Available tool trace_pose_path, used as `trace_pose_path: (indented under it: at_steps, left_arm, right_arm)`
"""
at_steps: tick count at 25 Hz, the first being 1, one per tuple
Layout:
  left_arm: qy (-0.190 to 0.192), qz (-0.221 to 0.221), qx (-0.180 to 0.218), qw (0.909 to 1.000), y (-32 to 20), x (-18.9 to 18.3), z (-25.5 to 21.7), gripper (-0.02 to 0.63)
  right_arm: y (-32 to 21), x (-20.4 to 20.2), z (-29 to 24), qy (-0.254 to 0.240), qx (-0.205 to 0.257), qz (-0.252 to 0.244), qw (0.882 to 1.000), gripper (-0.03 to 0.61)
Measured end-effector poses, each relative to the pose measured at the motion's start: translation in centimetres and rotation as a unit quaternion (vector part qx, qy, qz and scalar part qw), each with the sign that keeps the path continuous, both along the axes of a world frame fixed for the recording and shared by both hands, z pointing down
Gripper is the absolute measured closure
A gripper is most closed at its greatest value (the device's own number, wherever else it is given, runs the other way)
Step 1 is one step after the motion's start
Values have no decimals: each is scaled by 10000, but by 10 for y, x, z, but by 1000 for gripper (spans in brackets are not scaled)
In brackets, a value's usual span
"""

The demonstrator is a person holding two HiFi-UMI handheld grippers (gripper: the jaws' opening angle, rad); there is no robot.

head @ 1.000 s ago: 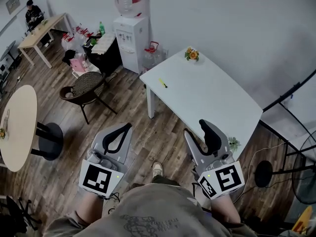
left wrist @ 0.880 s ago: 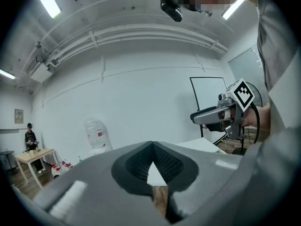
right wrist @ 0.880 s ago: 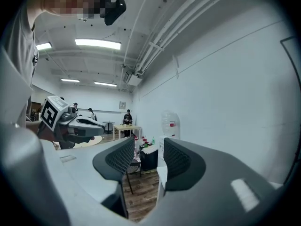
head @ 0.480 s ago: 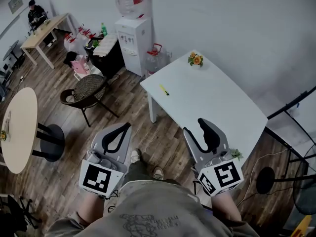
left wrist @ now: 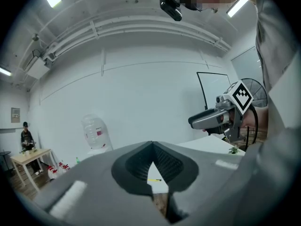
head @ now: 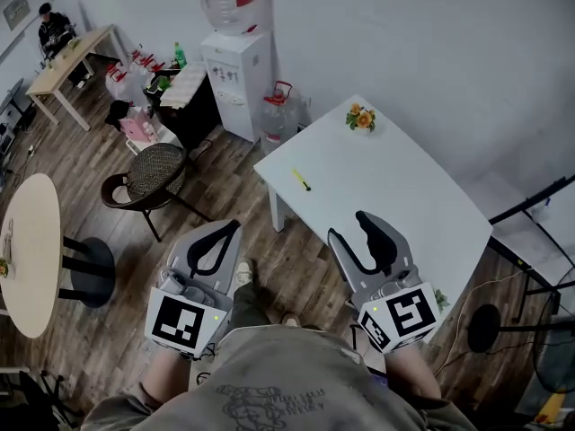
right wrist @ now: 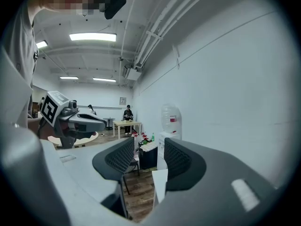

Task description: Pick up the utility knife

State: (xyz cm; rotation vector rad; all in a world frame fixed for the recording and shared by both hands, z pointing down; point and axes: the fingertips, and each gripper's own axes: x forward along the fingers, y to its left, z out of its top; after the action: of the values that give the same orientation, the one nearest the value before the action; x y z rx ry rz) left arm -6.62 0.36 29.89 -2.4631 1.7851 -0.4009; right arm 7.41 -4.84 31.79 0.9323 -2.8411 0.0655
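The yellow utility knife (head: 301, 180) lies near the left edge of the white table (head: 386, 187), ahead of both grippers and well out of reach. My left gripper (head: 235, 227) hangs over the wood floor, shut and empty; through the gap below its tips the utility knife (left wrist: 155, 180) shows as a small yellow streak. My right gripper (head: 349, 225) is held over the table's near edge, open with nothing between its fingers. In the right gripper view, the right gripper (right wrist: 149, 157) frames the table's corner (right wrist: 160, 182). Each gripper shows in the other's view.
An orange flower pot (head: 361, 117) stands at the table's far corner. A water dispenser (head: 238, 61), a spare water jug (head: 278, 110), a wicker chair (head: 153, 173) and a round table (head: 31, 241) stand to the left. A black stand base (head: 481, 326) sits at the right.
The person has stepped toward the white table, so the table and knife sit lower and nearer. Both grippers keep their pose: left shut, right open.
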Motion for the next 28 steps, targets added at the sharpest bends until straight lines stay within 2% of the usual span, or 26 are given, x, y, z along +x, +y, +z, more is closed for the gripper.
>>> trace_pose_path:
  at_steps: [5,12,20,28]
  left_arm:
    - [7,278,-65,9996,-54,-29,2,614]
    - [34,1016,-244,9945,-137,-70,4,614]
    - [-92,1938,-257,9807,-227,-98,12,614]
    - [-11,2569,-317,9659,-269,-102,23,614]
  right_arm:
    - [-51,-27,15,140,-169,300,9993,362]
    - [-113,-65,21,219,-495,948,9940,362]
    - [-178,-94,21,236,-470,1776,9827,360]
    - [-205,-99,12,229,-328,2362,9709,360]
